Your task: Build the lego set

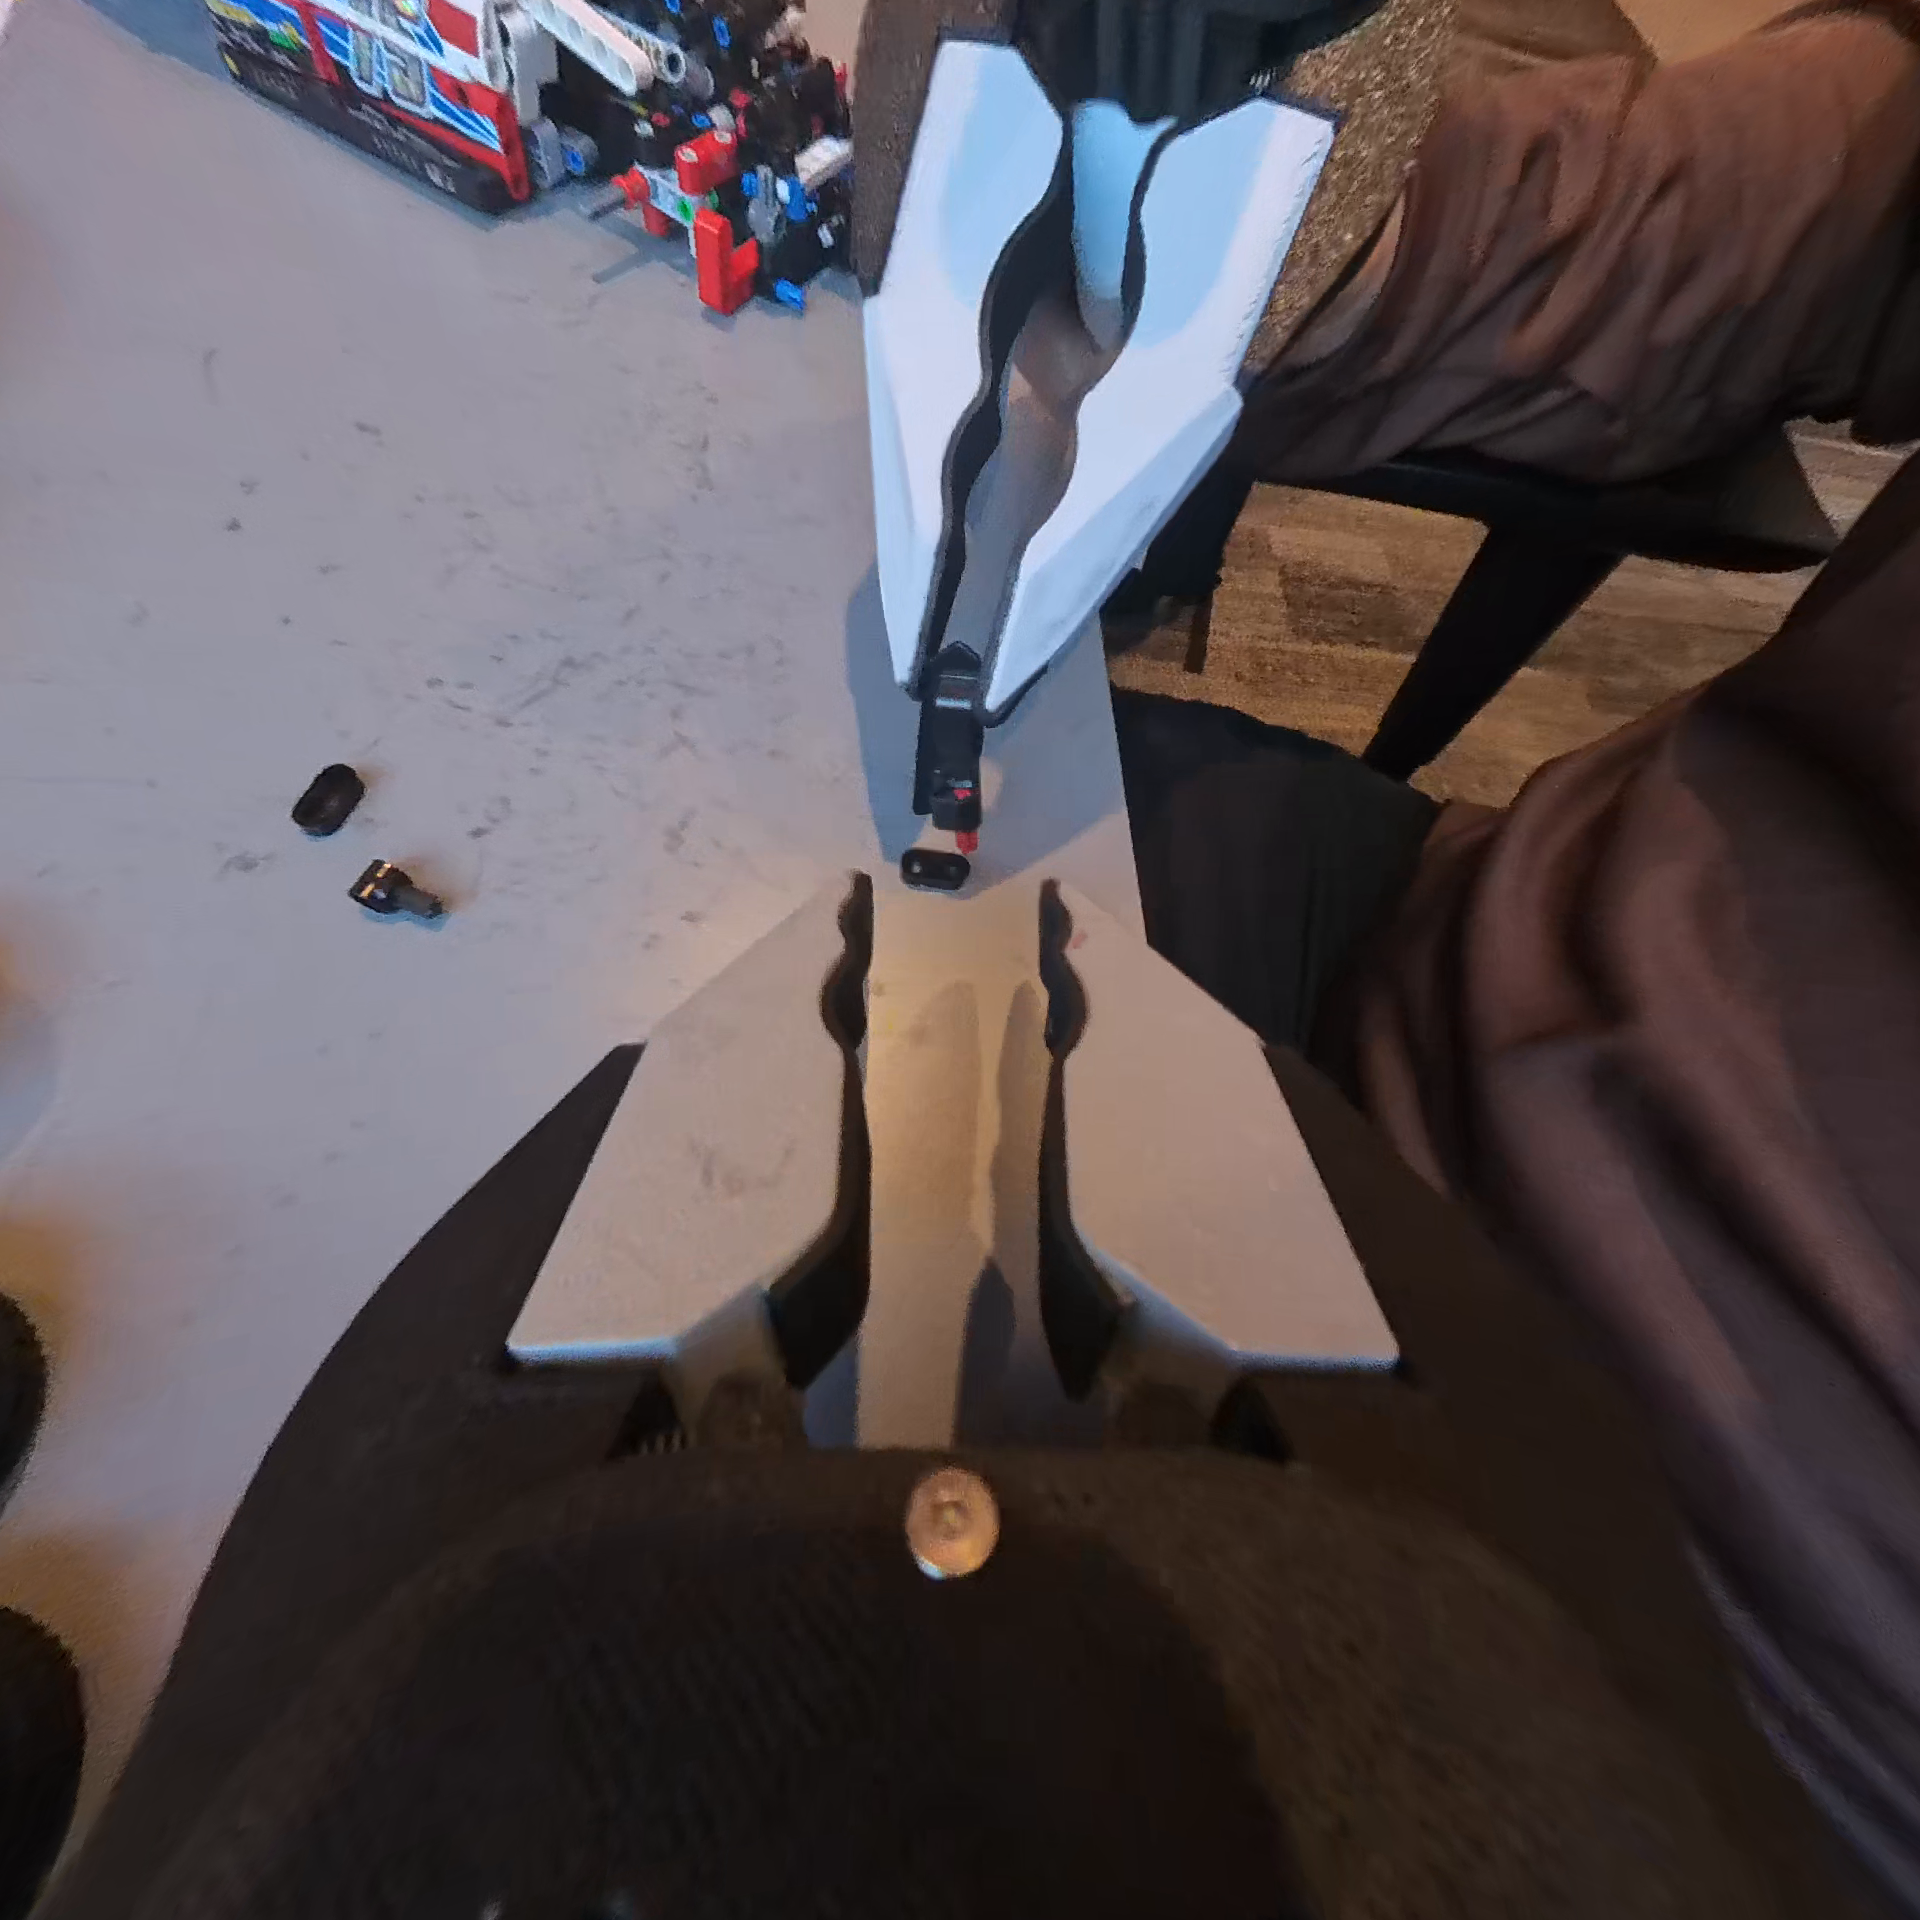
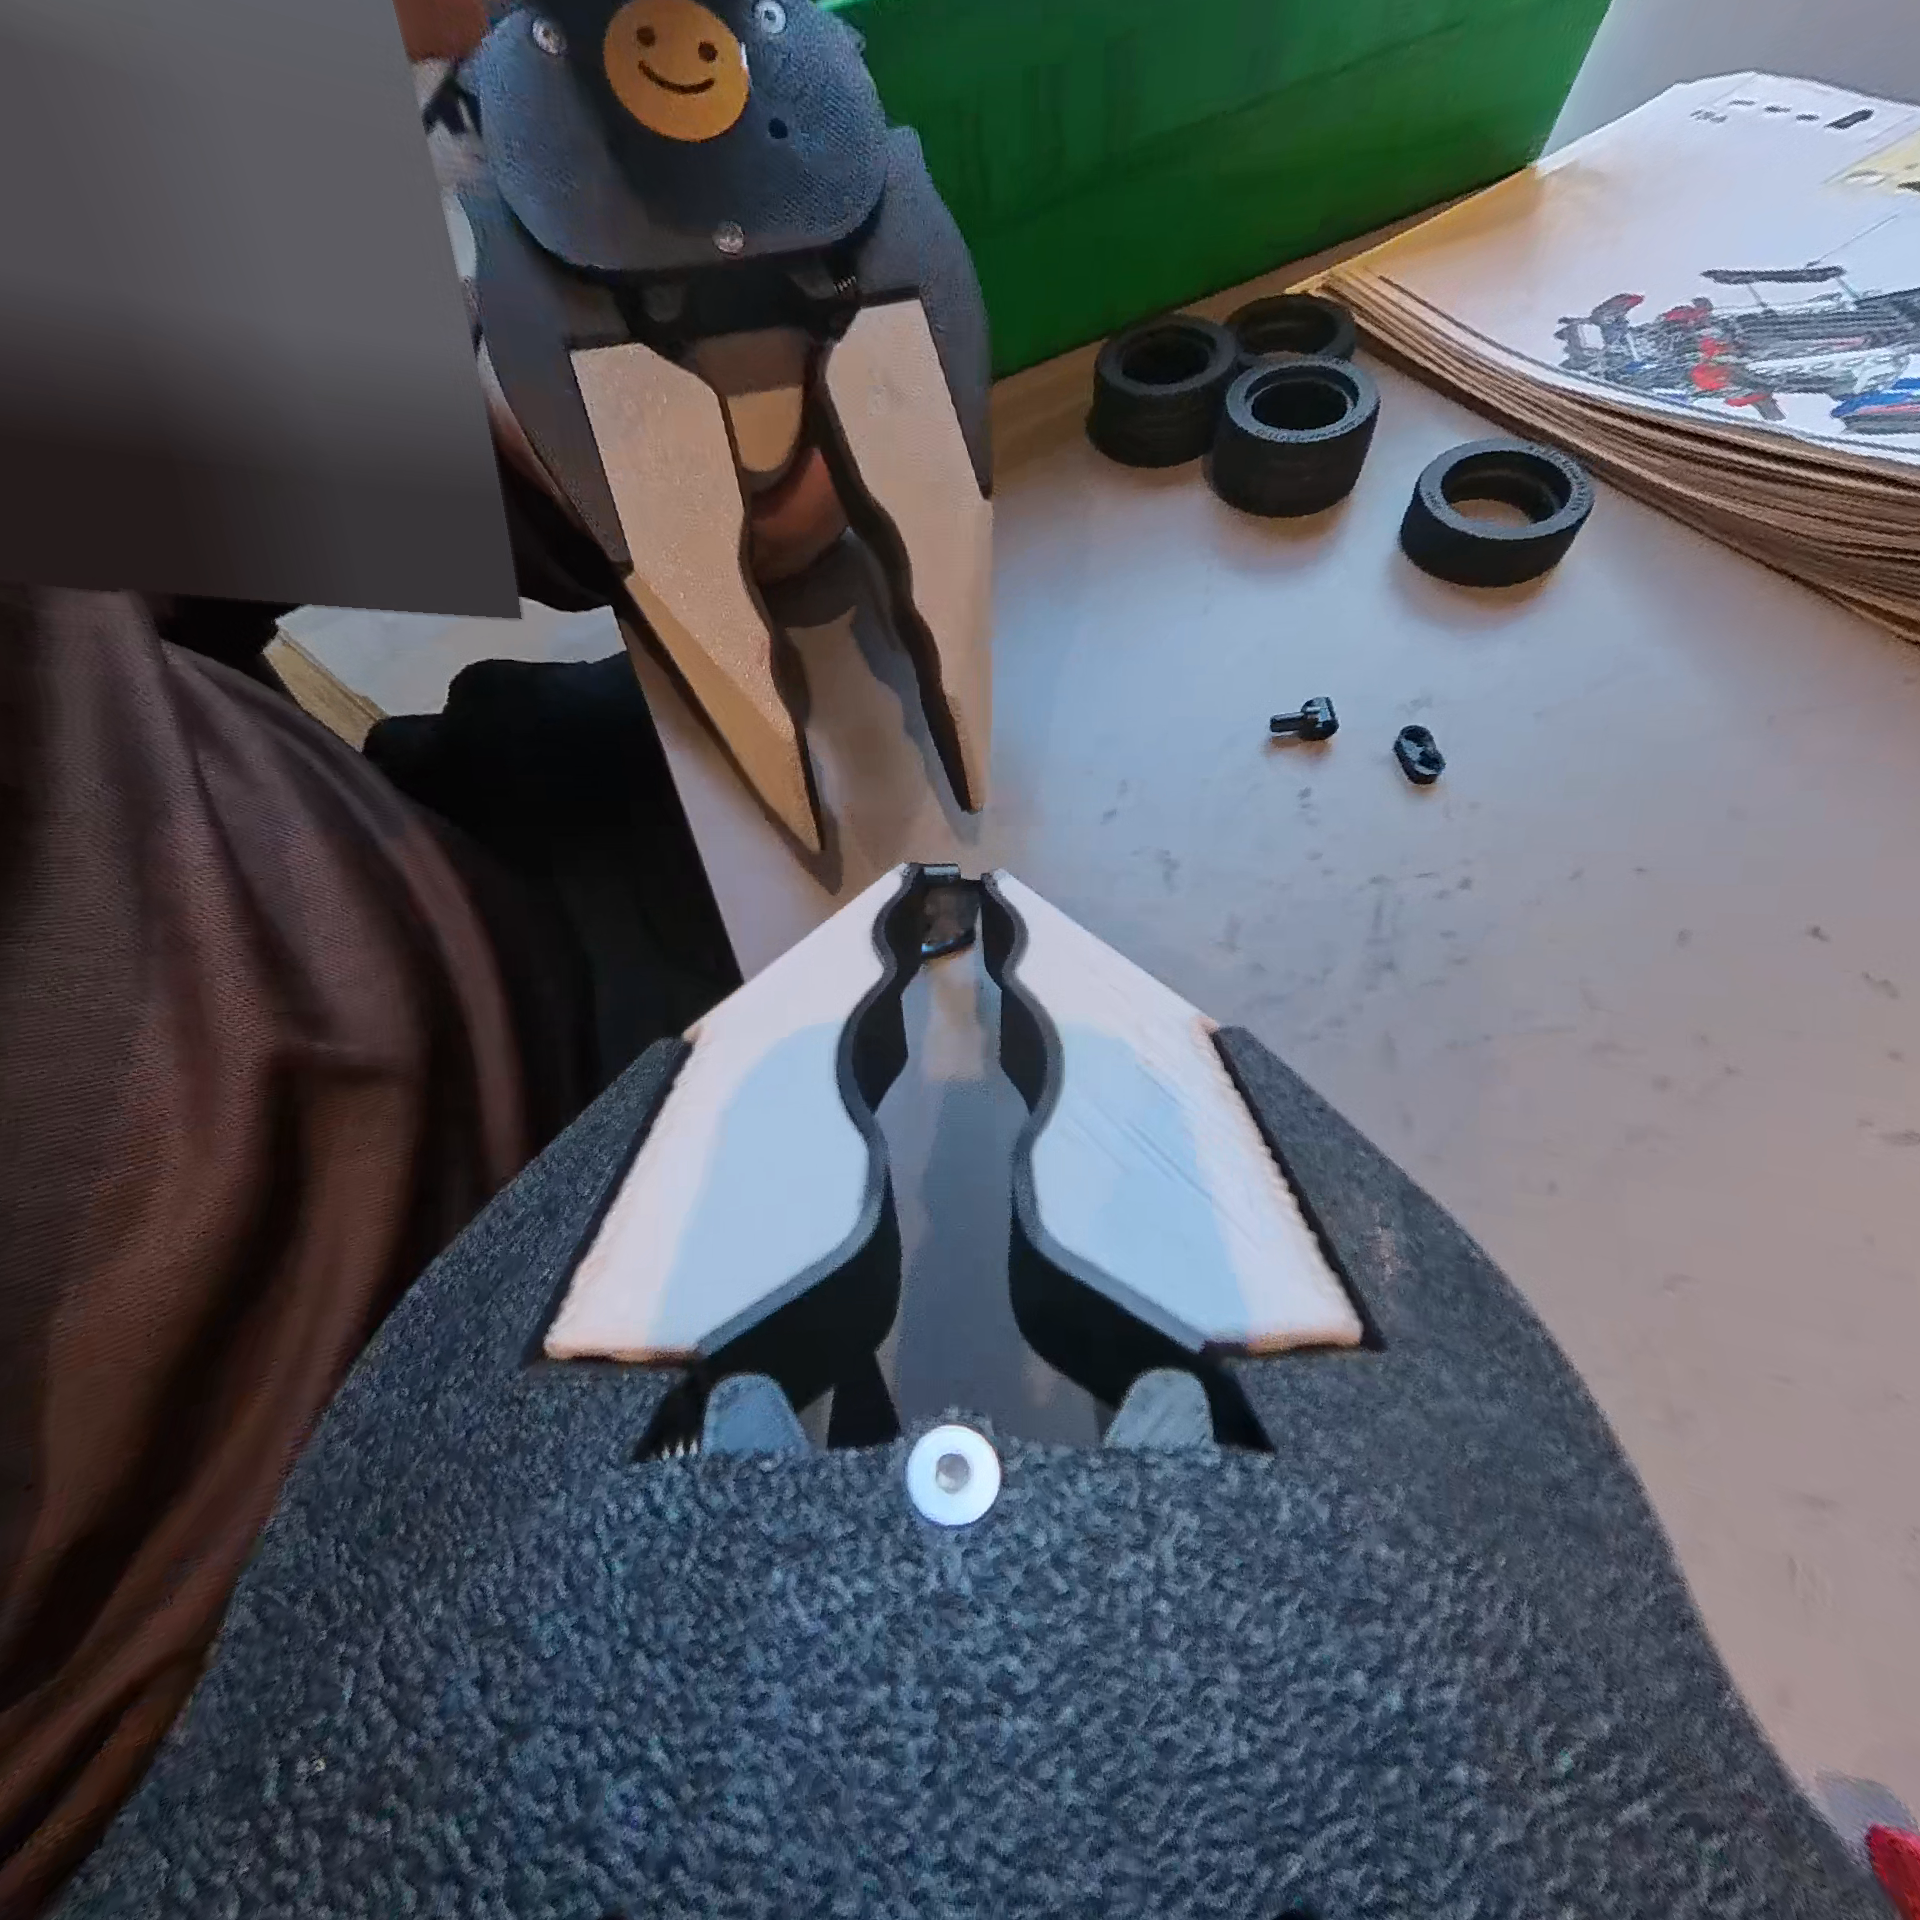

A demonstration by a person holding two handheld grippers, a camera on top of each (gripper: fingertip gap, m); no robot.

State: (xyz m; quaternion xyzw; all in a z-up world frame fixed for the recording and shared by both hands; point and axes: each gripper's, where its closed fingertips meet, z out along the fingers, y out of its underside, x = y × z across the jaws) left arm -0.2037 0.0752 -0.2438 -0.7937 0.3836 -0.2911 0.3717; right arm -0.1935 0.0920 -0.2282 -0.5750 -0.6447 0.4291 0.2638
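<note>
I am seeing my right gripper [image 1: 951,691] clamping a small black lego assembly with a red pin [image 1: 948,764], hanging at 12 o'clock from my left gripper [image 1: 951,904], whose jaws are standing apart, holding nothing. A black oval link piece [image 1: 934,868] is lying between them on the pale grey scuffed table [image 1: 468,520]. The partly built red-and-white lego truck [image 1: 540,114] is sitting at 11 o'clock.

Both tongs — left tongs [image 1: 951,899] and right tongs [image 2: 951,878] — have pale wedge fingers with wavy black inner edges, speckled dark bodies, a central screw [image 2: 953,1474] behind each, and a brown sleeve [image 1: 1621,239] beyond.
</note>
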